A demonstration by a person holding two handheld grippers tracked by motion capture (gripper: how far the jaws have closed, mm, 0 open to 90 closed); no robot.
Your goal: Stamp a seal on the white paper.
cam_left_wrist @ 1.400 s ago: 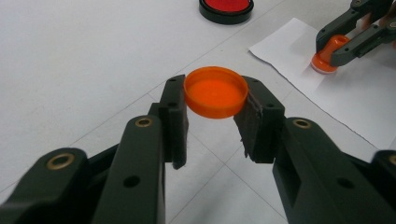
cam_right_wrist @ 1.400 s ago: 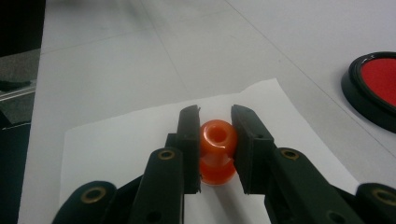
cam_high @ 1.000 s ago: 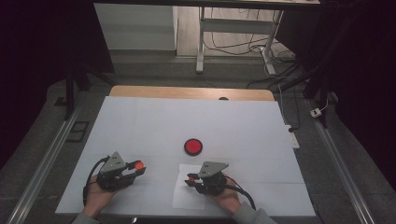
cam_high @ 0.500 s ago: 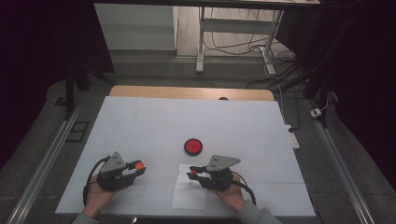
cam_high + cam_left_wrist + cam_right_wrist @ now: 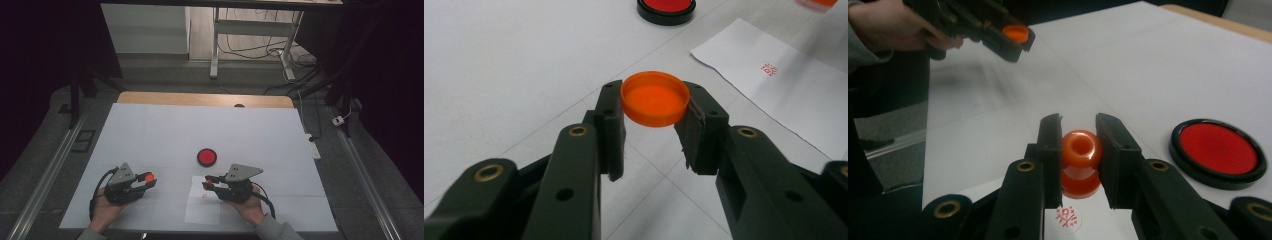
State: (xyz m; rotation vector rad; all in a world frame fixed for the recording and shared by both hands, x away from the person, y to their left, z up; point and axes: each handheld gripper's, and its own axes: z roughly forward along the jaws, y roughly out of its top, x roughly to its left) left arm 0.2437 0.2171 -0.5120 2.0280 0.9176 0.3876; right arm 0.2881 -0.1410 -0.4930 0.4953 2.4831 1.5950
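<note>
Right gripper (image 5: 1078,150) clamps orange stamp (image 5: 1080,162) just above paper (image 5: 202,205), fresh mark (image 5: 1068,218) beneath; left gripper (image 5: 655,110) pinches stamp's cap (image 5: 655,98), kept aside for recapping, prob.

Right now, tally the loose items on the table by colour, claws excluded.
Orange: 2, cap and stamp
Red and black: 1, ink pad
White: 1, paper sheet
Total: 4

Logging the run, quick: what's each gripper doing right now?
Left gripper: shut on round orange plastic cap.
Right gripper: shut on orange plastic stamp.
</note>
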